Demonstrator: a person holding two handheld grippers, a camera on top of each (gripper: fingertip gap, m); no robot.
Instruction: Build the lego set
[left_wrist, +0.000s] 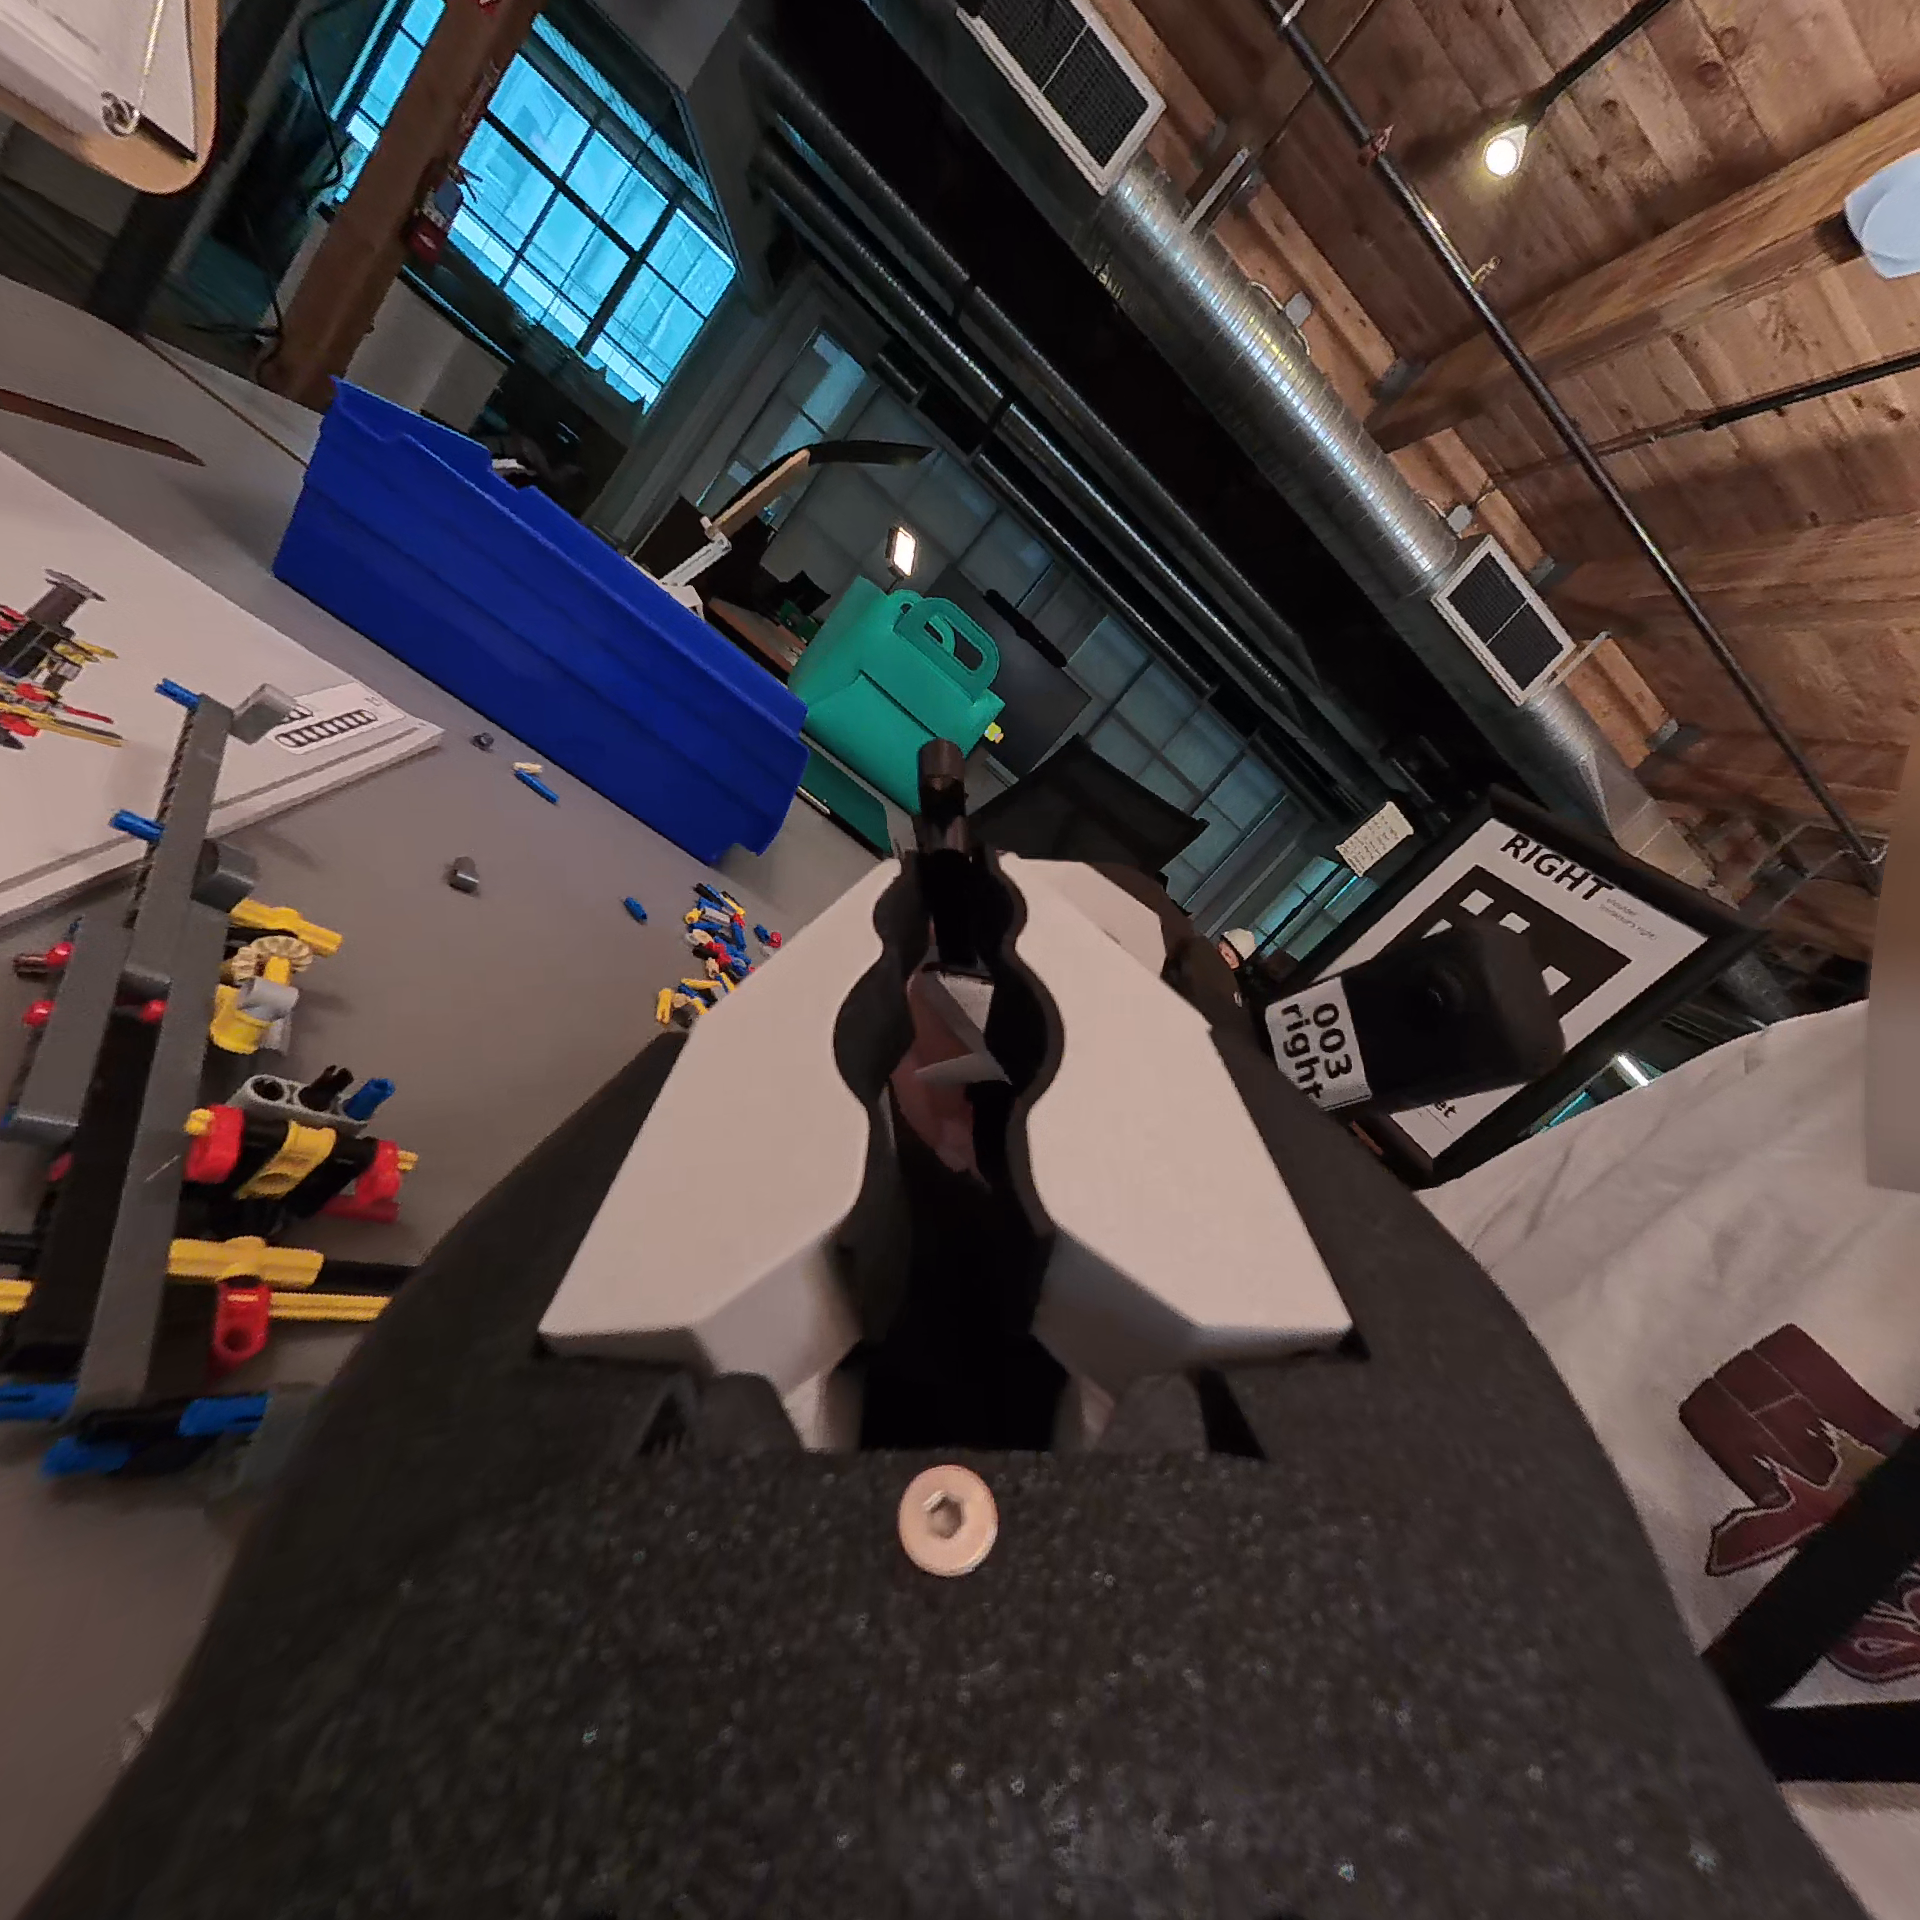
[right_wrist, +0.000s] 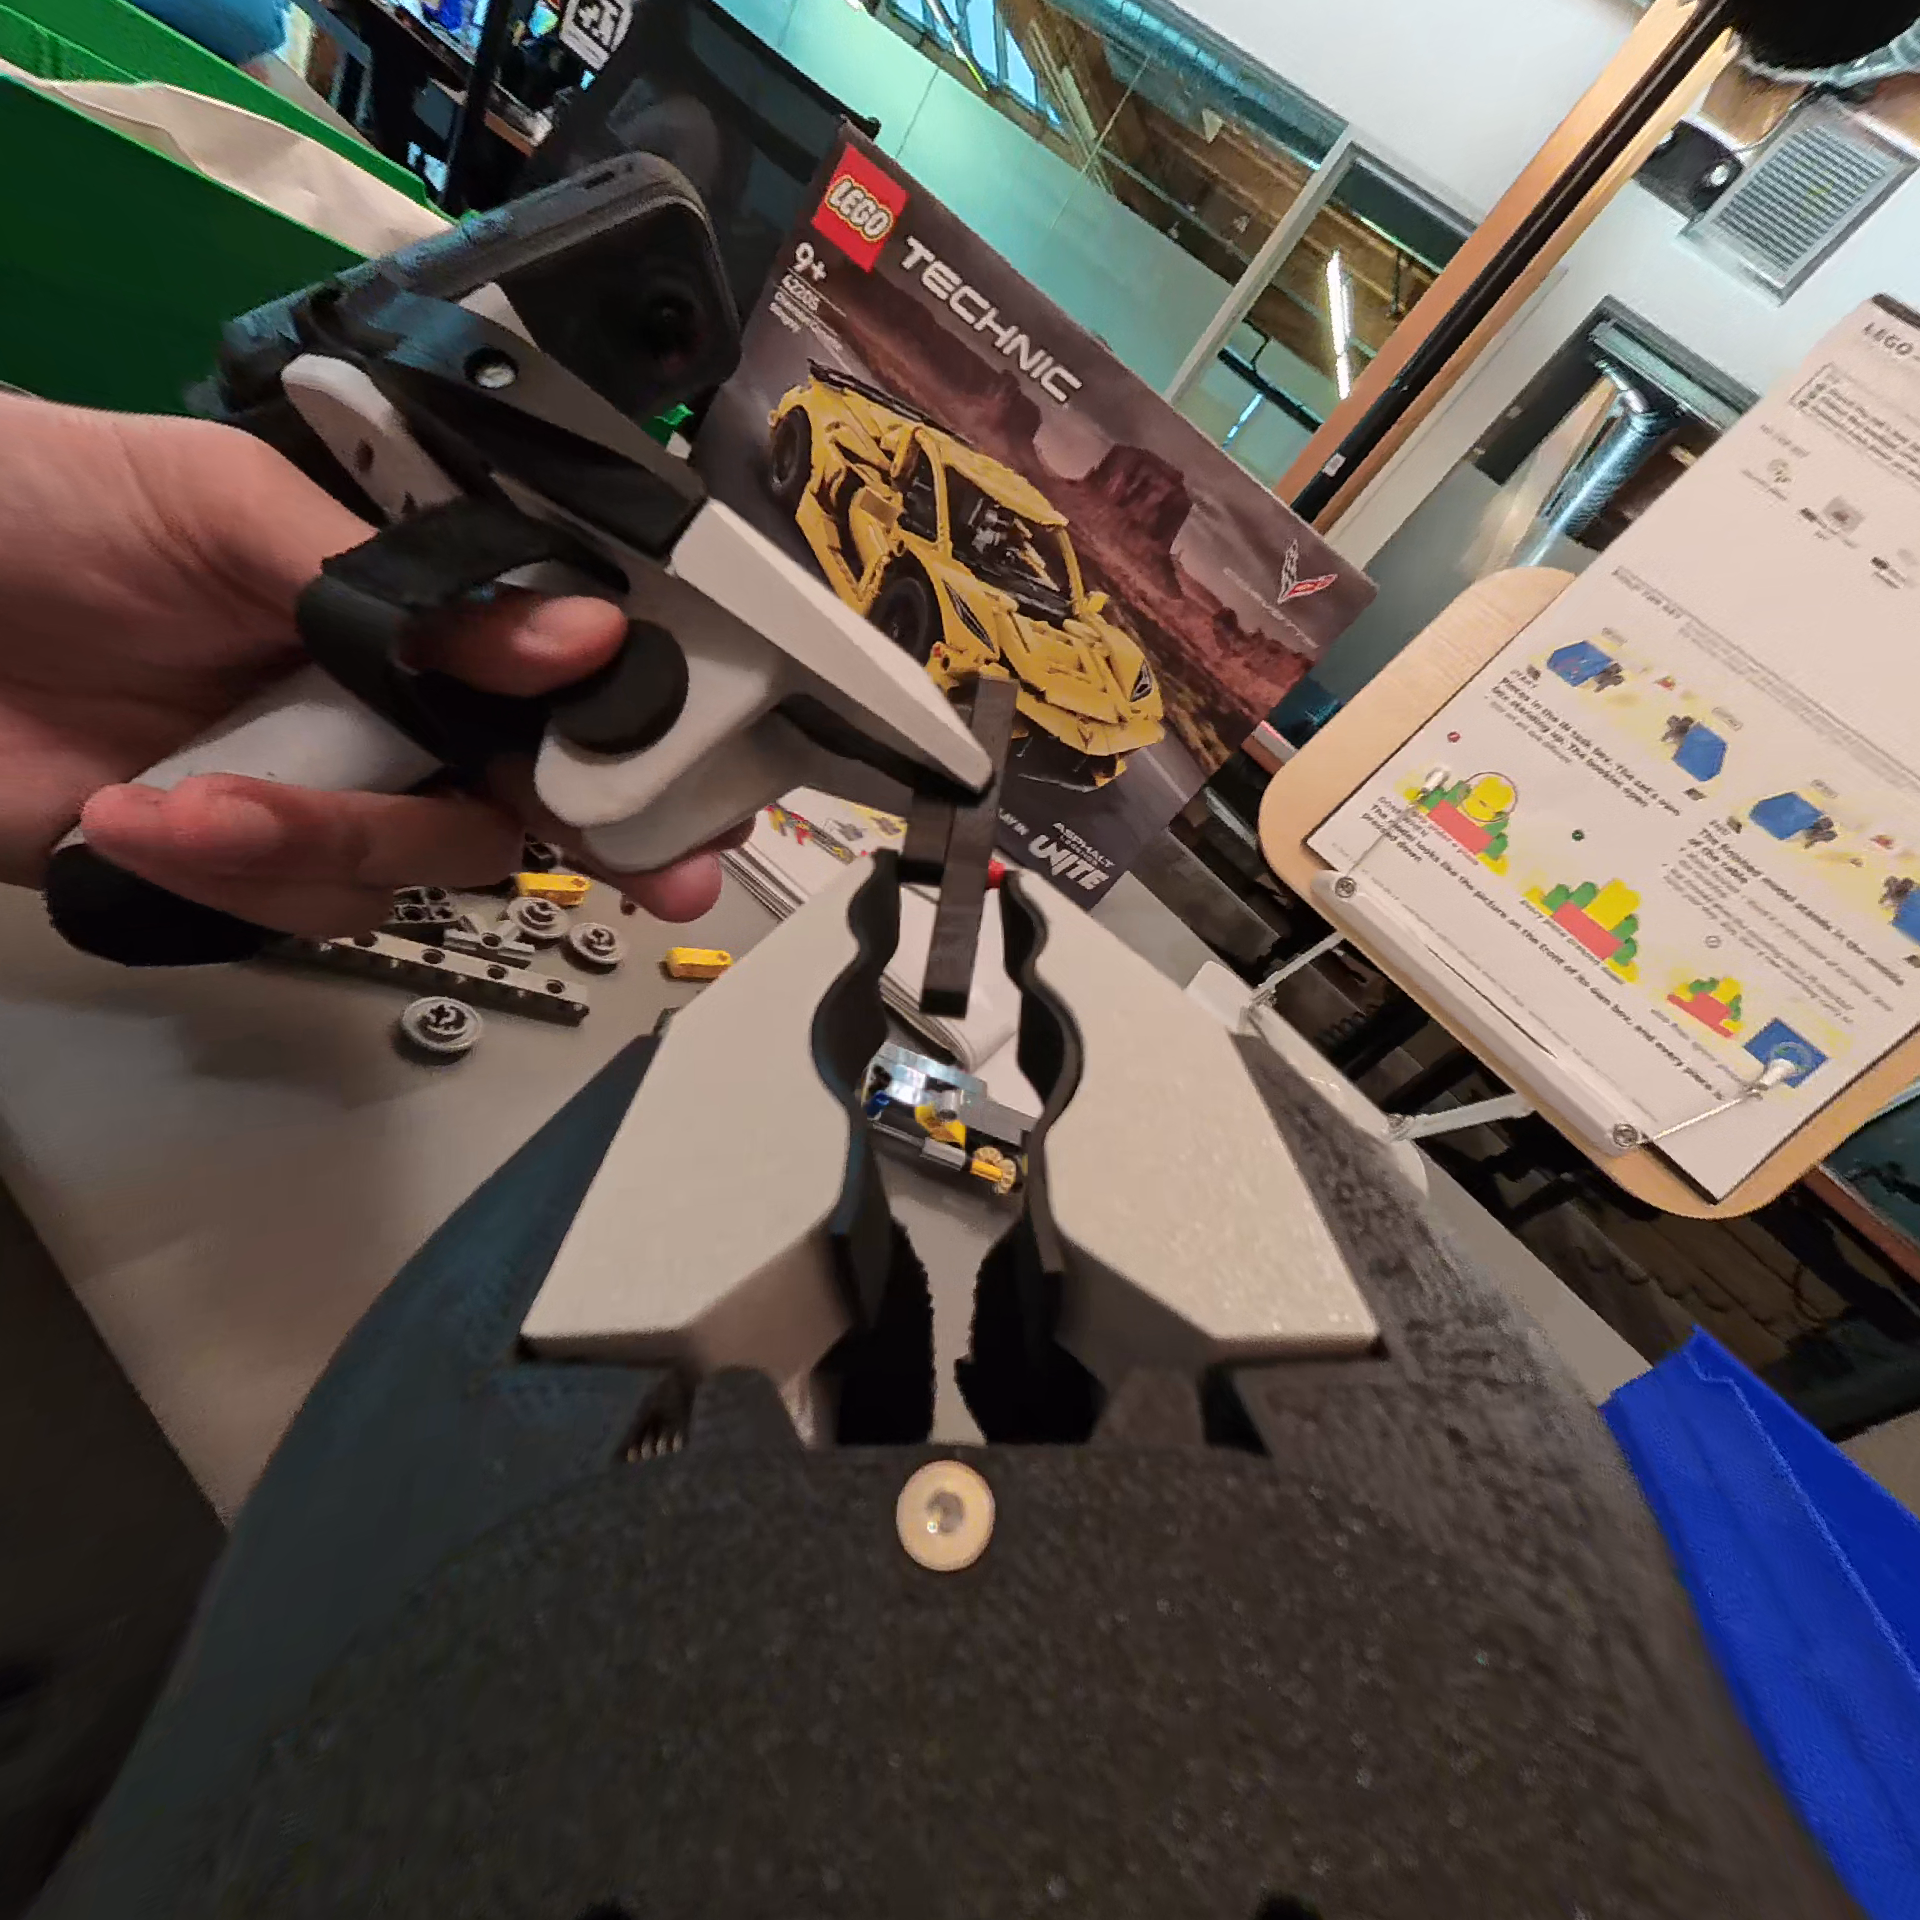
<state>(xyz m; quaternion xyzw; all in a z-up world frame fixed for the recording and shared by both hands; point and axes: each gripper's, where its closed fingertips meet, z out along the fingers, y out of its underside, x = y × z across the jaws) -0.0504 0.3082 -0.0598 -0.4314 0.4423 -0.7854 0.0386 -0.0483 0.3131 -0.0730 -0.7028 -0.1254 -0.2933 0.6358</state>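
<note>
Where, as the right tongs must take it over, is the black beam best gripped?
The black beam: its free lower half, below where the left tongs pinch. It hangs near-upright between the open right tongs, so close on its side faces from underneath.

Our left gripper (left_wrist: 940, 883) is raised off the grey table (left_wrist: 499, 997) and tilted, its two pale fingers drawn almost together at the tips and pinching a slim black beam (right_wrist: 961, 862) that pokes out past them. In the right wrist view our bare left hand (right_wrist: 239, 665) wraps the handle of that gripper, one finger hooked through the black trigger loop, above the table and to its left side. Our right gripper (right_wrist: 940, 904) is also lifted over the table, its fingertips a narrow gap apart; the hanging end of the beam lies in front of that gap, and we cannot tell whether they touch it
</note>
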